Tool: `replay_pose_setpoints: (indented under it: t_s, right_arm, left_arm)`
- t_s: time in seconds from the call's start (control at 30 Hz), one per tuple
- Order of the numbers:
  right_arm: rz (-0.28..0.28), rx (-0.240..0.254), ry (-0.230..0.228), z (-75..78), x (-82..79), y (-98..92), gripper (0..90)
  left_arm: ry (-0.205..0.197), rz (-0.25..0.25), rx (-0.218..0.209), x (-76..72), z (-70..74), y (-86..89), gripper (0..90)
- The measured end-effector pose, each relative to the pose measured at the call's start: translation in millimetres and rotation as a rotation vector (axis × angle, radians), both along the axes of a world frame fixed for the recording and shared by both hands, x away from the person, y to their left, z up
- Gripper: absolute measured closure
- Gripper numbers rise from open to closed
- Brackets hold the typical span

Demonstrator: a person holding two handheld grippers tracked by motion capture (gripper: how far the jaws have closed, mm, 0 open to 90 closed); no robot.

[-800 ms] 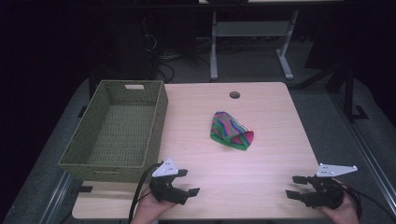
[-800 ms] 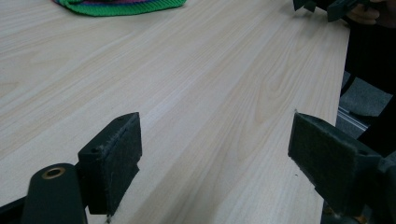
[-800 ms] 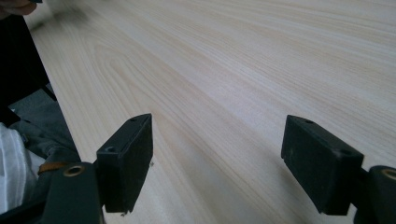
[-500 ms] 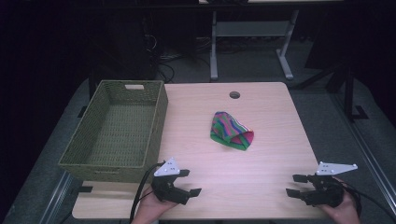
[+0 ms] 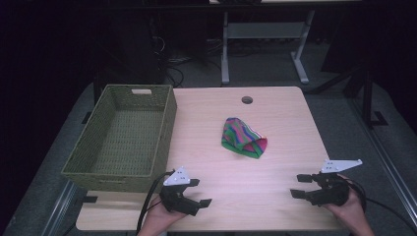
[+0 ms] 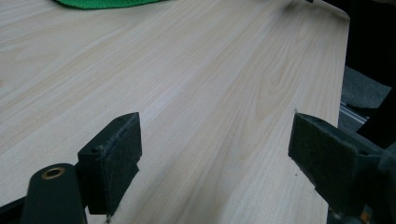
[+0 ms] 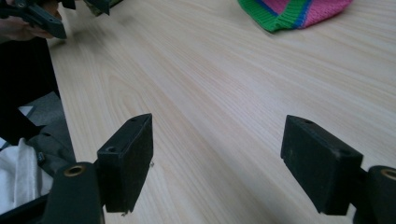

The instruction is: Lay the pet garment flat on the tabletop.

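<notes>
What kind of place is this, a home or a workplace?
Probably a lab or workshop: a bare wooden table on grey carpet, another metal-framed desk behind it, and loose cables on the dark floor.

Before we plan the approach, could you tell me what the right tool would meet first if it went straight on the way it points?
Probably bare table; the right tool aims left across it, the knitted cloth lying off to one side.

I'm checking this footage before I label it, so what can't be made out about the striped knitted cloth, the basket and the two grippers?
- Multicoloured striped knitted cloth: what garment it is stays unclear in the high view; the left gripper view's top edge cuts it to a green strip.
- Green woven basket: its near inner wall is hidden by its own rim.
- Left gripper and right gripper: the hands are cut off by the bottom edge.
</notes>
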State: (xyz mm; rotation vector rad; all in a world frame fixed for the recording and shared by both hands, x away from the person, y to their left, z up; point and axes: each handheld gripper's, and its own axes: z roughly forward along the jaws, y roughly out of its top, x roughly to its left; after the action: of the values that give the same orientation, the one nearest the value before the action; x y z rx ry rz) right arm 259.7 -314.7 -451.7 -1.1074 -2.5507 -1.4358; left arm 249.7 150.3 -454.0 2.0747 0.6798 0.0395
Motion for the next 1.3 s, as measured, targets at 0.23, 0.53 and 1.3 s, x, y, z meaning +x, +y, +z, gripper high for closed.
replay_pose_setpoints:
  t_s: [0.23, 0.53, 1.3]
  right_arm:
    - [0.022, 0.023, 0.012, 7.7, 12.3, 6.3, 25.4]
    - [0.037, 0.025, 0.056, 11.7, 27.0, 10.8, 23.0]
    - [0.139, -0.036, 0.092, 31.8, 68.7, 50.2, 16.9]
  left_arm:
    - [0.003, 0.005, -0.012, 2.1, -0.1, 2.3, 17.0]
    - [0.006, 0.009, -0.012, 3.3, -0.5, 3.6, 17.1]
    - [-0.009, 0.016, -0.017, 6.0, 2.0, 8.1, 17.0]
